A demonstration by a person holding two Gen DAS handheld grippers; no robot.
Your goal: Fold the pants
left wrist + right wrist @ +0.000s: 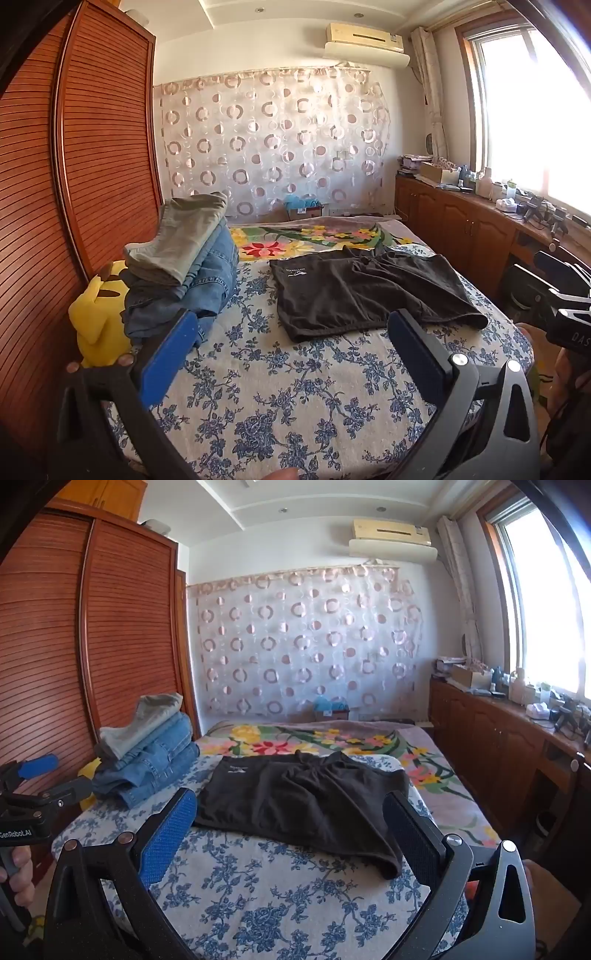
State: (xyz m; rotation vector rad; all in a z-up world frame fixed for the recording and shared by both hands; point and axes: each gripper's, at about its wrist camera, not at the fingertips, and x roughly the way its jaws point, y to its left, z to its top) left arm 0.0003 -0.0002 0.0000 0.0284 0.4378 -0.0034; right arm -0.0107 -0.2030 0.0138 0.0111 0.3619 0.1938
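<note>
Pants [364, 291], black with a small white logo, lie spread flat on the blue-flowered bedspread [295, 406], rumpled at the middle. Left gripper [291, 332] and right gripper [290, 819] both hover short of the near edge, jaws spread wide, nothing between them. Folded jeans [207, 280] sit stacked to the left, possibly touching a yellow plush toy [98, 317].

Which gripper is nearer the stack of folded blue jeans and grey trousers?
Left. The left gripper, open, hovers over the bed just right of the stack, near its front edge. The right gripper, also open, faces the black shorts, farther right.
</note>
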